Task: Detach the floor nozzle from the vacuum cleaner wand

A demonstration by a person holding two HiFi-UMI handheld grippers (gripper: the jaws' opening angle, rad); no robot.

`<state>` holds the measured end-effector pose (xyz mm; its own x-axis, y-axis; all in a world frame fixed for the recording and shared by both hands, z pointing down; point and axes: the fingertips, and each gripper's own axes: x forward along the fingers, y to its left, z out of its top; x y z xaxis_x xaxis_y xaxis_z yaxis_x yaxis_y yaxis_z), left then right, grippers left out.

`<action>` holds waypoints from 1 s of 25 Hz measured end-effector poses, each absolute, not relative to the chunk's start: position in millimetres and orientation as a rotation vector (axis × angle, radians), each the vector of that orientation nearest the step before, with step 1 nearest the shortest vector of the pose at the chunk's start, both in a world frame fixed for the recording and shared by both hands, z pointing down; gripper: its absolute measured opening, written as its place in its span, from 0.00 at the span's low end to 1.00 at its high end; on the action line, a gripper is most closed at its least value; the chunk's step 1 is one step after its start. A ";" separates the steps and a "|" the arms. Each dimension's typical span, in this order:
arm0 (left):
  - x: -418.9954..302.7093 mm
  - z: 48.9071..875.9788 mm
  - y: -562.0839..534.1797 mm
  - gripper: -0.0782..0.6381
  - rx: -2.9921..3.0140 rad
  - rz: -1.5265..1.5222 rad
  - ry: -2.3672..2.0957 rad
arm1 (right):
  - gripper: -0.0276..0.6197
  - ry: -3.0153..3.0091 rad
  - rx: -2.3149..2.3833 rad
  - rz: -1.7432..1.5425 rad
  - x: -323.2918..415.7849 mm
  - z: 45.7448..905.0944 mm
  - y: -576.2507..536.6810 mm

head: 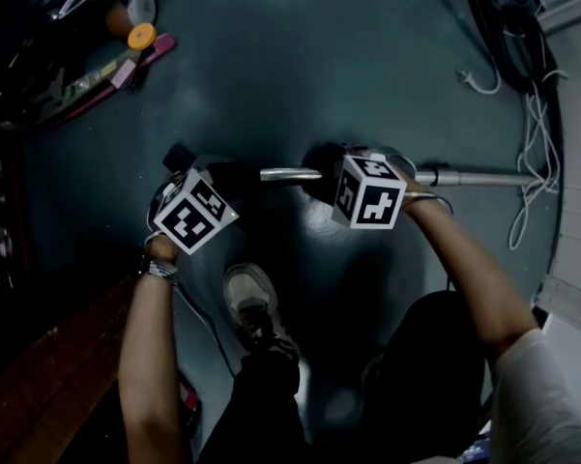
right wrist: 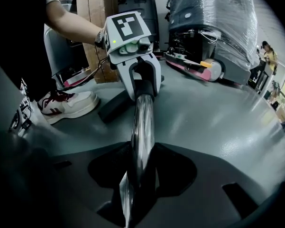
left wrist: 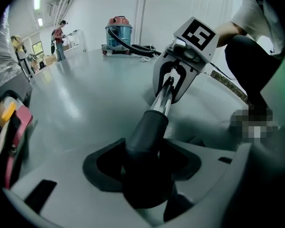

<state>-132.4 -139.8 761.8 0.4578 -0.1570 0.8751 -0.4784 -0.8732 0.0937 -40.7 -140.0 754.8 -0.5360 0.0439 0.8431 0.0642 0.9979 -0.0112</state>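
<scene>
The vacuum's chrome wand (head: 290, 174) lies low over the dark green floor and runs off to the right. Its left end goes into the black neck (left wrist: 149, 127) of the floor nozzle (head: 179, 155). In the right gripper view the nozzle shows as a dark bar (right wrist: 114, 107) on the floor. My left gripper (head: 211, 172) is shut on that black neck, which fills its jaws in the left gripper view. Just to its right, my right gripper (head: 324, 177) is shut on the bare chrome tube (right wrist: 142, 122). The two grippers face each other along the wand.
My white shoe (head: 251, 298) stands just below the wand. Tape rolls (head: 140, 35) and tools lie at the upper left, and white cables (head: 532, 133) at the right. A wooden board (head: 48, 375) lies at the lower left. Far off are a canister vacuum (left wrist: 118, 32) and wrapped goods (right wrist: 213, 23).
</scene>
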 end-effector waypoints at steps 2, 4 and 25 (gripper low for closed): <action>-131.5 763.9 -140.3 0.43 2.401 1.377 -0.567 | 0.29 -2.136 -0.074 -0.014 -40.1 755.6 -140.4; -131.4 763.9 -143.3 0.43 2.411 1.390 -0.618 | 0.29 -2.121 -0.066 0.003 -37.3 759.6 -140.3; -131.4 758.2 -155.7 0.45 2.435 1.450 -0.762 | 0.29 -2.137 -0.063 -0.073 -38.9 745.1 -149.6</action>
<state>-131.4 -155.7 758.2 0.3837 -0.3248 0.8645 -0.5277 -0.8453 -0.0834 -38.9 -149.6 745.1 -0.5372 0.0168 0.8433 0.0742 0.9969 0.0274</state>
